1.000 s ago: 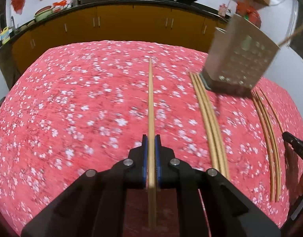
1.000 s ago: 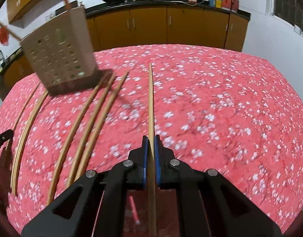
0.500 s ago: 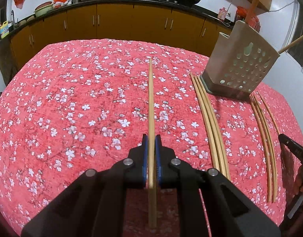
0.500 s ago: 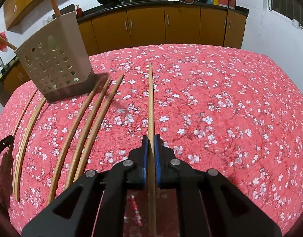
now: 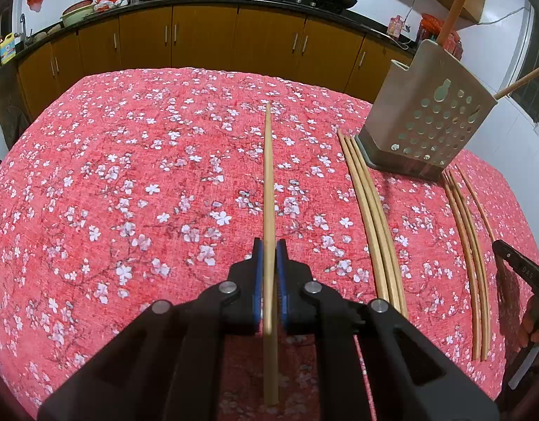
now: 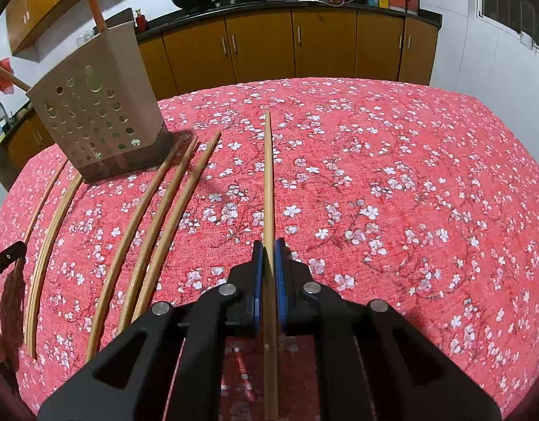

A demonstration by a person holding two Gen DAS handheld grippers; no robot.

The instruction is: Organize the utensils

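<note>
Chopsticks filled both grippers: the left gripper point(image 5: 268, 273) pinched one chopstick point(image 5: 268, 182) between its blue pads, and the right gripper point(image 6: 268, 273) clamped another chopstick point(image 6: 268, 182) likewise, both above the flowered red tablecloth point(image 5: 129, 182). Six loose chopsticks point(image 6: 143, 238) lay on the cloth (three either side) flanking the perforated utensil holder point(image 6: 94, 112), which held two sticks.
</note>
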